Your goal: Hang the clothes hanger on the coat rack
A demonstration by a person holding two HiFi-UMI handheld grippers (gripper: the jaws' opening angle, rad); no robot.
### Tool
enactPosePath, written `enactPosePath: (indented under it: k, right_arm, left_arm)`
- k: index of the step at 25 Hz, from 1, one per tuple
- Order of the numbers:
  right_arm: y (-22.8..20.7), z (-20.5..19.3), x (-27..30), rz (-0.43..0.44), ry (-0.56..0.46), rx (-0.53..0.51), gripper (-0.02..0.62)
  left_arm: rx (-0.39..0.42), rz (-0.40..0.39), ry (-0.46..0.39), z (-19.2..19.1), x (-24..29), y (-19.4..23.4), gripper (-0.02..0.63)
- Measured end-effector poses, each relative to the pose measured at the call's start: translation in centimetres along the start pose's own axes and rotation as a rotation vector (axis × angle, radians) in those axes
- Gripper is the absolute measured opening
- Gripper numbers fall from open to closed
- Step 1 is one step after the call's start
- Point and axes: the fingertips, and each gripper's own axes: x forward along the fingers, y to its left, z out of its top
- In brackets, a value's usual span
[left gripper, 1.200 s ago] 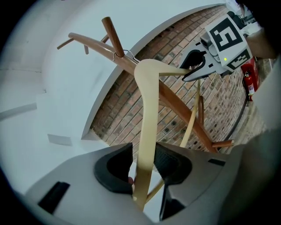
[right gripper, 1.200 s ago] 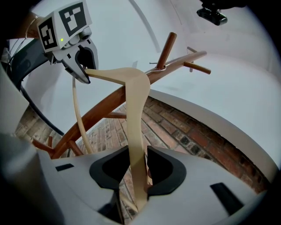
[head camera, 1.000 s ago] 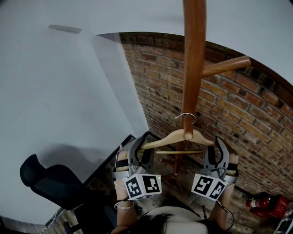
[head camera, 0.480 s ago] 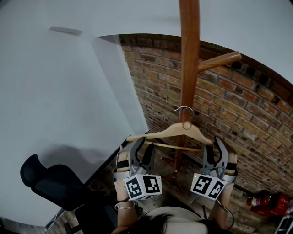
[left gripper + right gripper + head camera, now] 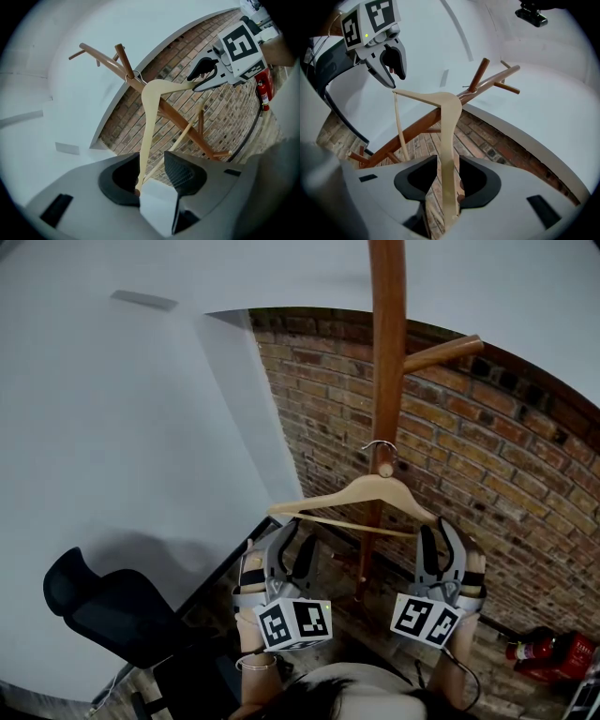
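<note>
Hanger (image 5: pixel 373 489) higher on rack (image 5: pixel 386 352); left tool (image 5: pixel 293 542), right tool (image 5: pixel 441 538) level, jaws wider

You hold two grippers at the bottom of the head view: the left gripper (image 5: pixel 296 538) left of centre and the right gripper (image 5: pixel 438 532) right of centre. Each carries one marker cube (image 5: pixel 293 622), so two cubes in all. One wooden hanger (image 5: pixel 375 491) shows at mid-frame, and one coat rack (image 5: pixel 386 334) runs up the top centre. One black chair (image 5: pixel 103 606) sits lower left, and one red fire extinguisher (image 5: pixel 548 652) lower right.
</note>
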Motion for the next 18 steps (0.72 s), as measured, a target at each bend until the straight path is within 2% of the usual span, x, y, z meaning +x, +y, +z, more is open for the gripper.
enactPosePath:
  k: [12, 18]
  right_arm:
    - [1.0, 1.6, -3.3, -0.004, -0.009, -0.007, 0.147]
    - [1.6, 2.2, -5.2, -0.026, -0.003, -0.018, 0.147]
  left_arm:
    - [-0.038, 0.021, -0.007, -0.9, -3.9, 0.5, 0.161]
    - [-0.020, 0.019, -0.021, -1.9, -5.9, 0.1, 0.161]
